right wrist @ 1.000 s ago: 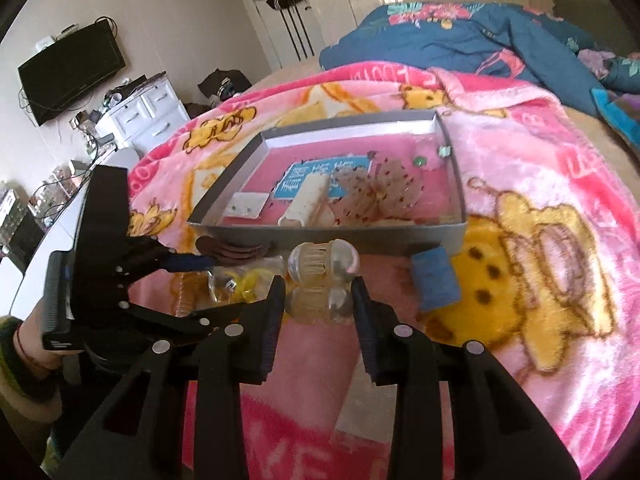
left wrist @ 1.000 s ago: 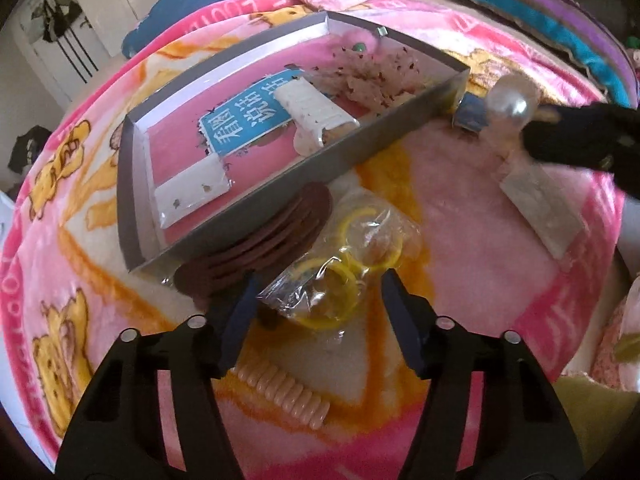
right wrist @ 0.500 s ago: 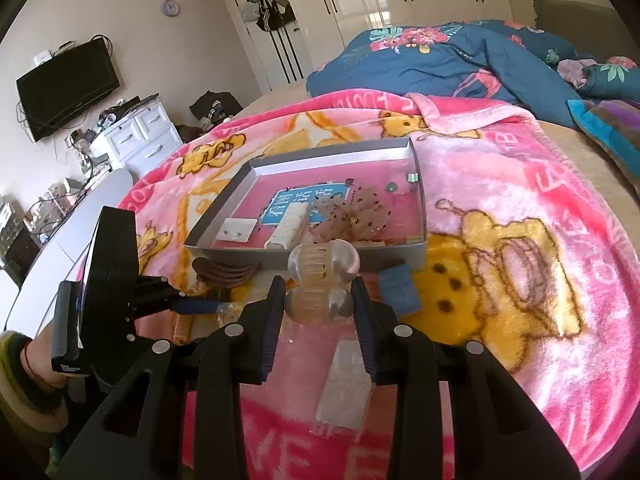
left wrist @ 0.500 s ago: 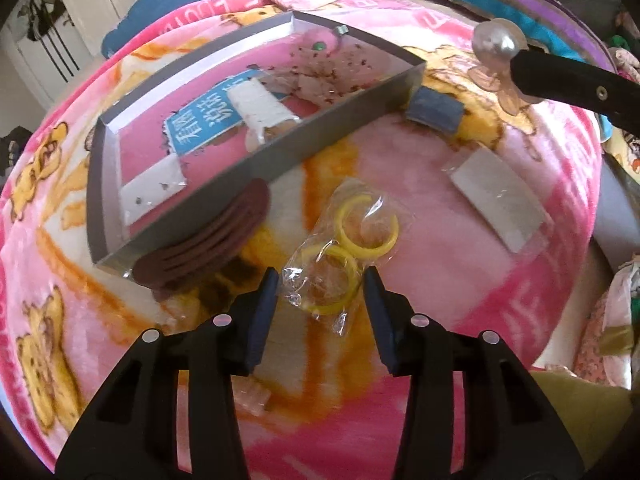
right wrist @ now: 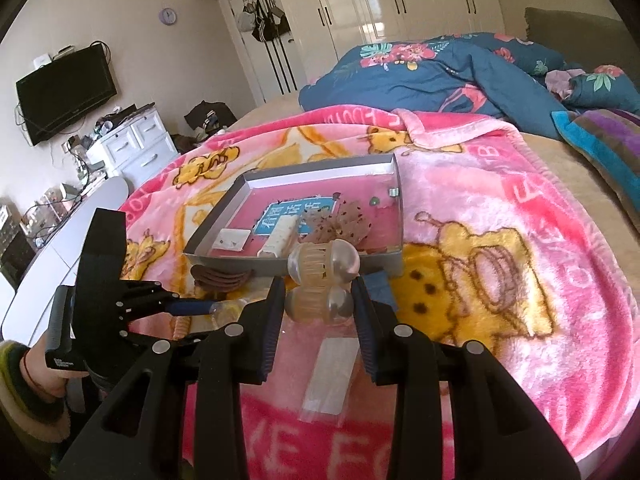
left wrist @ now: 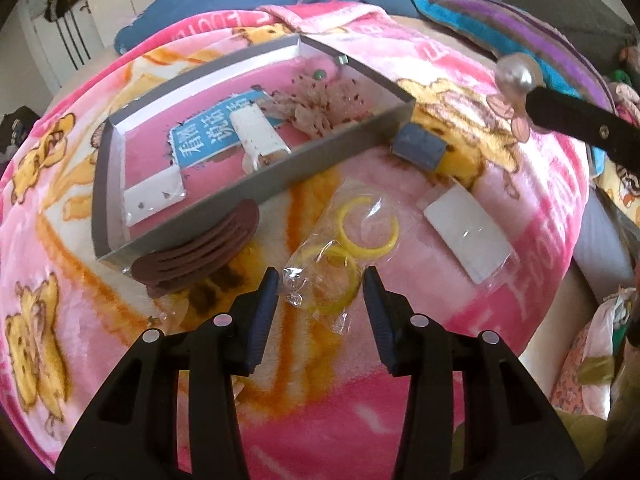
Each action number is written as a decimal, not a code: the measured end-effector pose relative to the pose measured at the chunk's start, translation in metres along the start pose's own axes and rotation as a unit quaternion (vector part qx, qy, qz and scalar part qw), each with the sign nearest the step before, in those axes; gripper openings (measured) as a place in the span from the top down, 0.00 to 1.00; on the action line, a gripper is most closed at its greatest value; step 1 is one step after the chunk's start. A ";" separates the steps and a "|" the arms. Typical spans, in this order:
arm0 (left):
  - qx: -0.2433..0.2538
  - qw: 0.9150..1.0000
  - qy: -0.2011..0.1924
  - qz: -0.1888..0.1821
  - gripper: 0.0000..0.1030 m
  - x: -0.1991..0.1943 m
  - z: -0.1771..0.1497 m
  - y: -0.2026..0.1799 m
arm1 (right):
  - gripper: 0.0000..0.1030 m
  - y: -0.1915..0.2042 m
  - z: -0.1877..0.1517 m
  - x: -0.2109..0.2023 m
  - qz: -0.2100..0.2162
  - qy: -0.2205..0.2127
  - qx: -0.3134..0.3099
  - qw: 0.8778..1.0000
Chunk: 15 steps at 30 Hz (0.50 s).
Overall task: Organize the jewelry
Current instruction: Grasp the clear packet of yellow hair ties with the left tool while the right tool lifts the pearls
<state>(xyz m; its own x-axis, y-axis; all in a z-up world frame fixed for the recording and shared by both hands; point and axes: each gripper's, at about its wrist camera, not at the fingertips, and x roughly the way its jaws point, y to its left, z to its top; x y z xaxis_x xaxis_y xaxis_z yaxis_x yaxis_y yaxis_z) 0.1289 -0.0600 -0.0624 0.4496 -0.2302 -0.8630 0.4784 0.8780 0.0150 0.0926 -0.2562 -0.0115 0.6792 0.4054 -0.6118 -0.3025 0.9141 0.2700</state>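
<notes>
A clear bag of yellow rings [left wrist: 340, 256] sits between the fingers of my left gripper [left wrist: 320, 288], which is shut on its near end just above the pink blanket. My right gripper [right wrist: 318, 300] is shut on a clear claw clip with pearl balls [right wrist: 322, 276] and holds it in the air in front of the grey tray [right wrist: 320, 168]. The left wrist view shows that clip [left wrist: 516, 74] at the upper right. The tray [left wrist: 280, 184] has a pink floor with white cards, a blue label and a speckled flower piece in it. My left gripper [right wrist: 196, 306] shows at the left in the right wrist view.
A brown comb clip [left wrist: 200, 256] leans on the tray's front wall. A small blue block [left wrist: 420, 146] lies by the tray's right corner, and a white card in a clear sleeve [left wrist: 468, 236] lies further right. A blue duvet [right wrist: 440, 76] is behind, and the bed edge drops off at the right.
My left jaws have narrowed onto the bag of yellow rings and the gripper has risen a little. My right gripper has lifted the pearl clip higher above the blanket.
</notes>
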 end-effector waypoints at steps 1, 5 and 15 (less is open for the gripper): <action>-0.001 1.000 -0.002 0.001 0.66 -0.002 0.000 0.000 | 0.68 0.000 0.000 -0.001 0.000 -0.001 -0.001 1.000; -0.011 1.000 -0.019 0.005 0.66 -0.016 0.001 0.002 | 0.68 0.002 0.002 -0.006 0.004 -0.005 -0.001 1.000; -0.050 0.997 -0.058 0.004 0.66 -0.043 0.001 0.014 | 0.68 0.005 0.008 -0.014 -0.003 -0.010 -0.005 1.000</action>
<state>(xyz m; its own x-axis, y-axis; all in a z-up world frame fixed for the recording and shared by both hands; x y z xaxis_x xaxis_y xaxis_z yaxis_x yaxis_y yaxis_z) 0.1170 -0.0387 -0.0247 0.5408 -0.2647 -0.7984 0.3987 0.9165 -0.0338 0.0866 -0.2575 0.0045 0.6940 0.3994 -0.5990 -0.3049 0.9168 0.2580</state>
